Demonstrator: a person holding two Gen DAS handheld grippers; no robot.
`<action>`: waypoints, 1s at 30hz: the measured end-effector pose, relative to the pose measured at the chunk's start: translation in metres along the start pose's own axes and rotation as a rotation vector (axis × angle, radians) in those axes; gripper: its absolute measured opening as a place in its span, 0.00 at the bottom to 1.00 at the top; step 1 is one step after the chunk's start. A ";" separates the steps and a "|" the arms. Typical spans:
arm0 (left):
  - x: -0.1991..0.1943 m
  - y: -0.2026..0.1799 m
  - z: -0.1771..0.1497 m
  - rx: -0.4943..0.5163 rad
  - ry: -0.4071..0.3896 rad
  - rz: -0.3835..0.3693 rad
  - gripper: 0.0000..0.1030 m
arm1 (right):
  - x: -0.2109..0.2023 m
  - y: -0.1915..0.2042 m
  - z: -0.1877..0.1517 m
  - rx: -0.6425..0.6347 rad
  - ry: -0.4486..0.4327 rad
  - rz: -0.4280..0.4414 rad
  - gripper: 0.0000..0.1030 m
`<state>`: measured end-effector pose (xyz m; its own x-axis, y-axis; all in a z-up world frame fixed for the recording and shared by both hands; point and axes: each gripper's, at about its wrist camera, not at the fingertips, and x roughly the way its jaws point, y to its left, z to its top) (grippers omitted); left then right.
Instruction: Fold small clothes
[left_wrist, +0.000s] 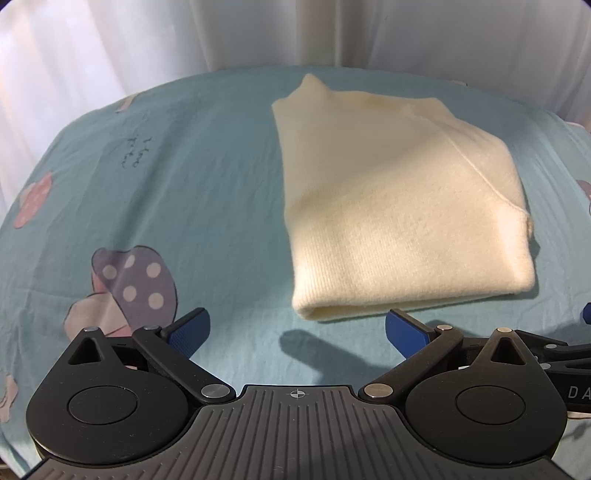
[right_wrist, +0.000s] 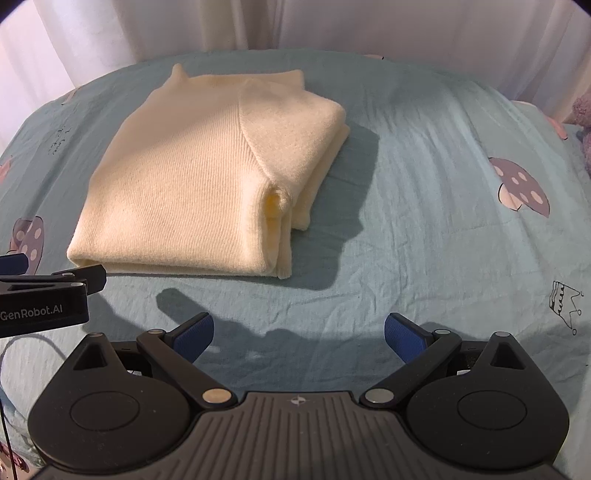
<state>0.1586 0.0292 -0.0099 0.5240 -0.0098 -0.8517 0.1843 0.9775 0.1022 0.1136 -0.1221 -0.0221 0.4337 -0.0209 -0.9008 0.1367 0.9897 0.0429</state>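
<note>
A cream knitted sweater lies folded into a compact bundle on the light blue bedsheet. It also shows in the right wrist view, with stacked layers along its right edge. My left gripper is open and empty, just in front of the sweater's near edge. My right gripper is open and empty, a short way in front of the bundle and to its right. The left gripper's side shows at the left edge of the right wrist view.
The bedsheet has printed mushroom shapes and small writing. White curtains hang behind the bed. A purple plush thing sits at the far right edge.
</note>
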 end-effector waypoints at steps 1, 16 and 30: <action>0.000 0.000 0.000 0.002 0.001 0.000 1.00 | 0.000 0.000 0.000 0.001 0.000 0.001 0.96; 0.003 0.000 -0.001 0.009 0.010 0.002 1.00 | 0.001 -0.002 0.001 0.006 -0.009 -0.006 0.96; 0.004 -0.002 -0.004 0.012 0.017 0.002 1.00 | 0.002 -0.004 0.002 0.015 -0.012 -0.012 0.96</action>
<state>0.1572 0.0277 -0.0152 0.5105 -0.0040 -0.8599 0.1929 0.9750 0.1100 0.1159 -0.1264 -0.0232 0.4424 -0.0342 -0.8962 0.1549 0.9872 0.0389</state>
